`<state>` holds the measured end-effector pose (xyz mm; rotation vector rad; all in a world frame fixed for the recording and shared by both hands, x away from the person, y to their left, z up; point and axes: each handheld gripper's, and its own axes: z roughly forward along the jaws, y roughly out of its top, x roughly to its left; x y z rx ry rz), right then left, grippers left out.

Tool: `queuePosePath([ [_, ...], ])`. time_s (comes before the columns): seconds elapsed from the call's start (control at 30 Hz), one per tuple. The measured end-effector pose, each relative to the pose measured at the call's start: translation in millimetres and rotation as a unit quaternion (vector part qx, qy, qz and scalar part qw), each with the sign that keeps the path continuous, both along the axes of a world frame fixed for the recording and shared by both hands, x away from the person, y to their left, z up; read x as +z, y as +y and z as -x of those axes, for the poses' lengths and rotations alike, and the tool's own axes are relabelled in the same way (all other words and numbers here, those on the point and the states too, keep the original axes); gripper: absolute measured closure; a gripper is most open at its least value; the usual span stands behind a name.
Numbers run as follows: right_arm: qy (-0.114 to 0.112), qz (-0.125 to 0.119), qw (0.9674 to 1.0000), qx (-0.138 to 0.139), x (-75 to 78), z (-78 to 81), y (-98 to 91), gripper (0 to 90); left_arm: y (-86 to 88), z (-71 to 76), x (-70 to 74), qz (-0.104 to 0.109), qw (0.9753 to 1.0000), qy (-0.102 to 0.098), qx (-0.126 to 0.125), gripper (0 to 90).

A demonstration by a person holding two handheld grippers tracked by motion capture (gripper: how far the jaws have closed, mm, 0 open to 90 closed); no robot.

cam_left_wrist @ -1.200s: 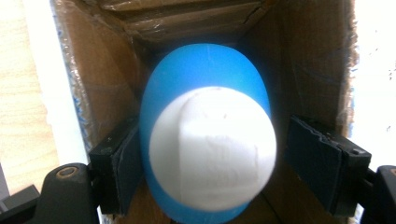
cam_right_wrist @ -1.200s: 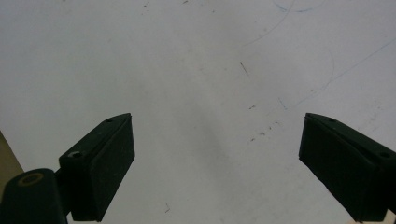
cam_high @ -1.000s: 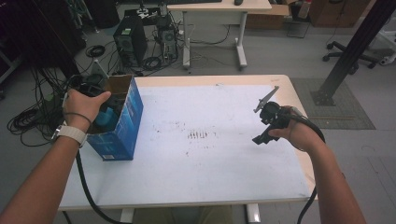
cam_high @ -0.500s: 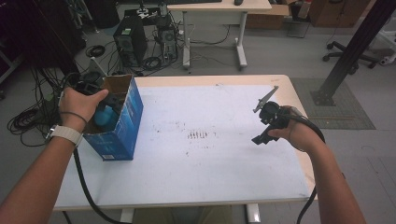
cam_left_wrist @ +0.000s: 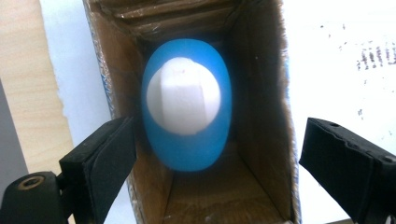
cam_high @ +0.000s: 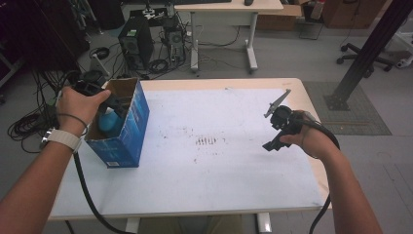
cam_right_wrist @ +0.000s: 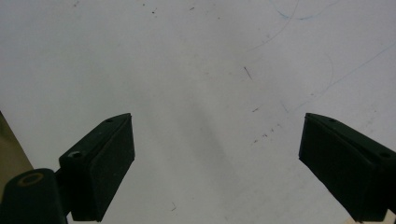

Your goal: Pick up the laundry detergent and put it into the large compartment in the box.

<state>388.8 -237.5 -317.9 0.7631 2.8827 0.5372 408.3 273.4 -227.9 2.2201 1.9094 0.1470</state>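
A blue cardboard box (cam_high: 130, 130) stands open-topped at the table's left edge. Inside it lies a blue egg-shaped thing with a white top (cam_high: 109, 124) (cam_left_wrist: 187, 105), resting on the box floor. My left gripper (cam_high: 108, 103) (cam_left_wrist: 217, 123) hangs over the box mouth; its jaws have just been opening and stand wide apart, with the blue thing below them and untouched. At the table's right side my right gripper (cam_high: 271, 145) (cam_right_wrist: 217, 119) hovers open above the white table top (cam_right_wrist: 196, 70), nothing between its jaws.
A white sheet (cam_high: 209, 185) with dark smudges (cam_high: 209, 141) covers most of the table. Behind the table stand computer towers (cam_high: 136, 44), tangled cables and a second desk (cam_high: 229, 7). A black post (cam_high: 370, 48) rises at the right.
My left hand has lifted a little above the box, leaving the blue thing lying inside. The right hand has kept still.
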Motion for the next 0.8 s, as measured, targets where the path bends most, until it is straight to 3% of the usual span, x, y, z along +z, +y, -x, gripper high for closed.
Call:
queuePosePath([
  [0.4, -0.004, 0.0, 1.0, 0.002, 5.5, 1.2, 1.4, 10.4, -12.6, 7.6, 22.2, -0.009, 0.9994, -0.011, -0.032, 10.5],
  [0.53, -0.005, 0.0, 1.0, 0.001, 6.5, 1.8, 1.5, 10.4, -17.1, 10.0, 33.9, -0.015, 0.9986, -0.025, -0.044, 10.4],
  [0.67, -0.006, 0.0, 1.0, 0.001, 8.2, 2.4, 1.7, 10.4, -25.1, 14.3, 48.1, -0.011, 0.9971, -0.046, -0.059, 10.4],
  [0.77, -0.006, 0.0, 1.0, 0.0, 9.4, 3.0, 2.3, 10.4, -28.8, 15.9, 53.3, -0.008, 0.9965, -0.051, -0.065, 10.4],
  [0.8, -0.008, 0.0, 1.0, 0.001, 9.7, 3.0, 2.5, 10.4, -33.6, 18.0, 58.9, -0.013, 0.9954, -0.058, -0.076, 10.4],
])
